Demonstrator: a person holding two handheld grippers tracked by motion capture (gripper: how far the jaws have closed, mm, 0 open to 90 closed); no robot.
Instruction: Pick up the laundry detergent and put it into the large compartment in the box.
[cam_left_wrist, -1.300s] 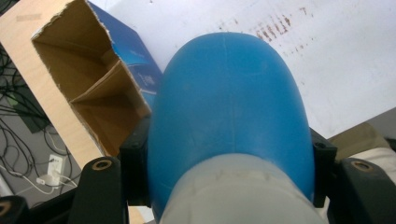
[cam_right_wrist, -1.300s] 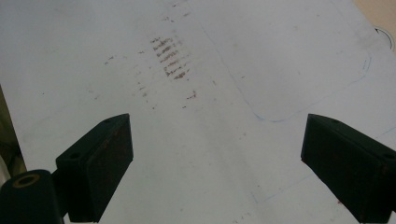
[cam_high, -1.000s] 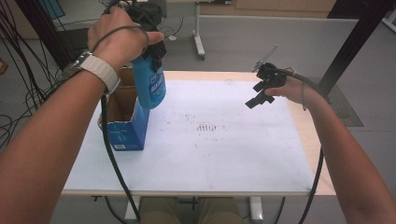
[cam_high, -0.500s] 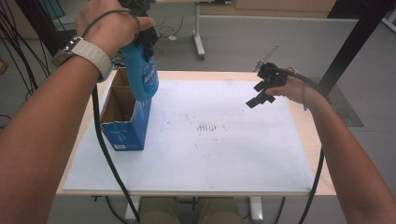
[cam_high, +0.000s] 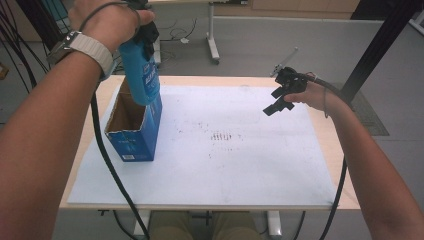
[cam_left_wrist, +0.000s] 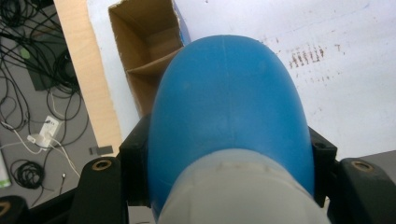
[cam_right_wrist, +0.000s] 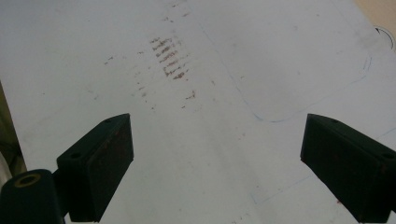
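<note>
My left claw (cam_high: 142, 30) pinches a blue bottle (cam_high: 141, 72) by its top end — one black jaw pressed on each side. The bottle hangs in the air, its bottom end just over the open blue box (cam_high: 134, 127). The box stands near the left edge of the bench (cam_high: 200, 185), on a white sheet (cam_high: 240, 165). My right claw (cam_high: 281, 95) is spread wide and holds nothing — it hovers over the sheet, well apart from the box.
</note>
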